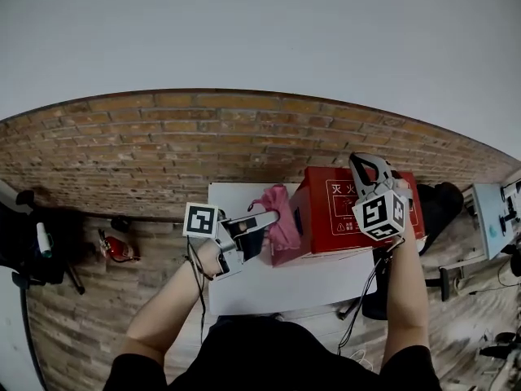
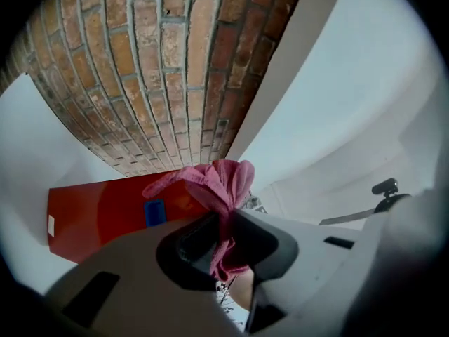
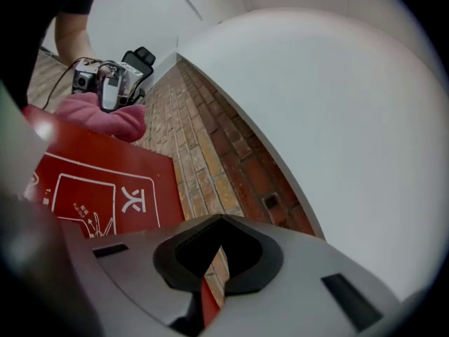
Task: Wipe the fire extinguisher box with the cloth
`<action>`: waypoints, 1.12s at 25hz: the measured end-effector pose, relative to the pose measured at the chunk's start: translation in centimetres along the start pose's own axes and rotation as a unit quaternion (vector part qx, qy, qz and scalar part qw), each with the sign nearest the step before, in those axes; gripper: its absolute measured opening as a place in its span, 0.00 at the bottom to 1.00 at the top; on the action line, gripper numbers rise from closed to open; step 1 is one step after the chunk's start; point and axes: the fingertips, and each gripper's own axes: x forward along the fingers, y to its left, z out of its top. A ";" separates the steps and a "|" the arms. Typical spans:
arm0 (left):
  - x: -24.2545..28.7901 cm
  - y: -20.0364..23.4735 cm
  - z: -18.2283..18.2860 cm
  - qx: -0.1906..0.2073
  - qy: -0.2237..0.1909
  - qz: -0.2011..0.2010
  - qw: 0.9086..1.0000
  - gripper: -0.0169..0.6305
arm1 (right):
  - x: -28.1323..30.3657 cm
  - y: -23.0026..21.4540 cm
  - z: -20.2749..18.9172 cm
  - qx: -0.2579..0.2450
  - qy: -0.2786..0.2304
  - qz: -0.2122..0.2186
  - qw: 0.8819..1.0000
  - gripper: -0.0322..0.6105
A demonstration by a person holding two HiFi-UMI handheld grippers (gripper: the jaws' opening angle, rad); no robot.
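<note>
The red fire extinguisher box [image 1: 338, 222] lies on the white table [image 1: 269, 283]; white characters show on its top. My left gripper [image 1: 273, 216] is shut on a bunched pink cloth [image 1: 282, 218], which hangs against the box's left end. In the left gripper view the cloth [image 2: 210, 184] sticks out between the jaws [image 2: 223, 220], with the box [image 2: 98, 213] just behind it. My right gripper [image 1: 366, 168] hovers over the right part of the box top and holds nothing. Its jaws [image 3: 210, 258] show only a thin slit. The right gripper view also shows the box [image 3: 91, 181], the cloth [image 3: 105, 118] and the left gripper [image 3: 105, 83].
The table stands on a brick floor [image 1: 203, 145] below a pale wall. A small red object [image 1: 118, 249] lies on the floor to the left, beside black equipment [image 1: 24, 251]. A black seat [image 1: 444, 202] and a pale cabinet [image 1: 488, 214] stand to the right.
</note>
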 end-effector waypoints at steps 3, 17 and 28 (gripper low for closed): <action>1.1 0.7 1.5 -0.016 0.013 -0.005 1.000 0.18 | 0.5 0.7 -0.4 -0.026 0.020 0.004 0.999 0.08; 4.6 2.4 3.0 -0.066 0.062 -0.038 0.995 0.17 | 0.6 2.3 -0.2 -0.030 0.039 0.042 0.998 0.08; 6.2 2.5 3.3 -0.076 0.072 -0.065 0.992 0.17 | -0.4 3.5 0.8 -0.030 0.036 0.047 0.998 0.08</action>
